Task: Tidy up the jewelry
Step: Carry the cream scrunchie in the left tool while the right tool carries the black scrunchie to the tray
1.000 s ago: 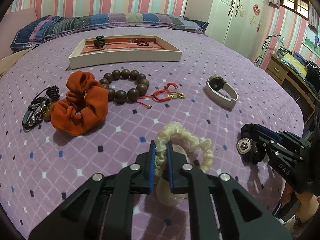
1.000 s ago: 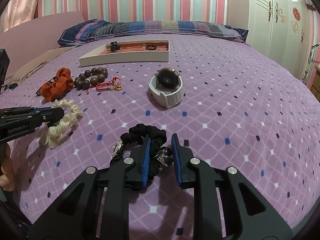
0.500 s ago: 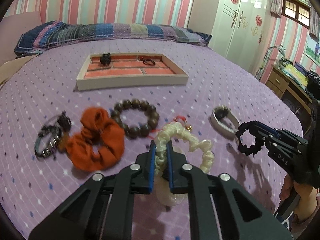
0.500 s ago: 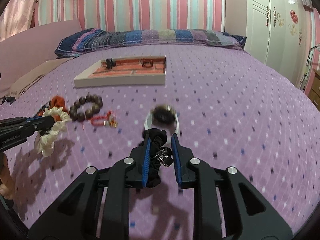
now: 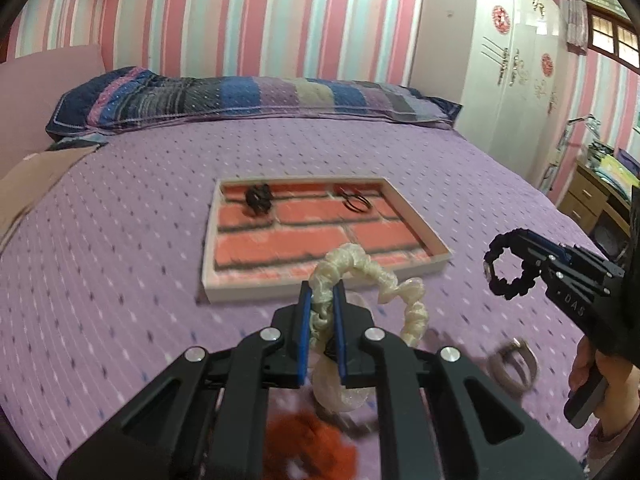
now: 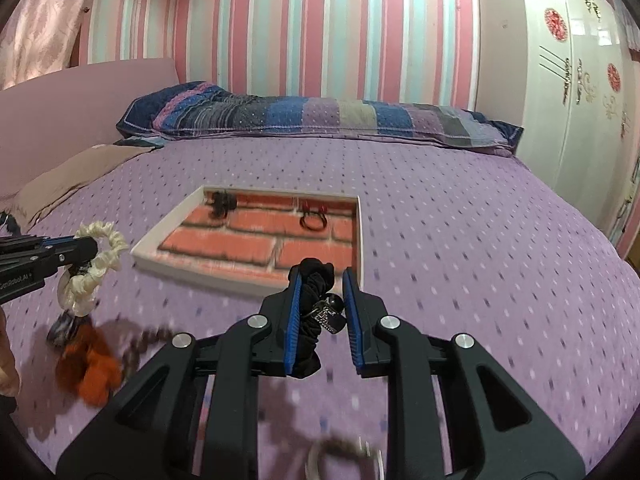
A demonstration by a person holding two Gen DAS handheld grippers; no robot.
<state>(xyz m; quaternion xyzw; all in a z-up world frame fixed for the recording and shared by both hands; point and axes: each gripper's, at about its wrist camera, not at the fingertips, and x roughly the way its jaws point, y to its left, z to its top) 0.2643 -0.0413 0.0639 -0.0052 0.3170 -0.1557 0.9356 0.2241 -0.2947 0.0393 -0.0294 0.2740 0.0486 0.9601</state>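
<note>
Hanging from the left gripper (image 5: 321, 294) is a cream scrunchie (image 5: 384, 280), a bunched part of its loop pinched tight between the two blue pads (image 5: 305, 320) while the rest curls out to the right and droops below the fingers, clear of the purple bedspread (image 5: 120, 240). The right gripper (image 6: 320, 280) holds a black scrunchie (image 6: 314, 300) in much the same way: the dark fabric sits against the left pad and a small metal charm (image 6: 330, 316) on it fills the space toward the right pad, so the fingers are clamped on it with a narrow gap left between them. Seen from the left wrist camera, that black loop dangles off the right gripper's tip (image 5: 506, 268), off to the right side and above the bed. Both scrunchies are held just short of the near edge of the shallow tray (image 5: 436, 256), which lies flat on the bed and has a brick-pattern lining. Inside it, at the far end, rest a dark knotted piece (image 5: 258, 198) on the left and a few thin hair ties (image 5: 354, 200) on the right, well apart from each other. Below the grippers, blurred on the bedspread, lie an orange scrunchie (image 6: 90, 368), a string of brown beads (image 6: 140, 344) and a pale watch (image 5: 512, 364). A hand (image 5: 608, 380) grips the right gripper's handle at the picture's edge.
</note>
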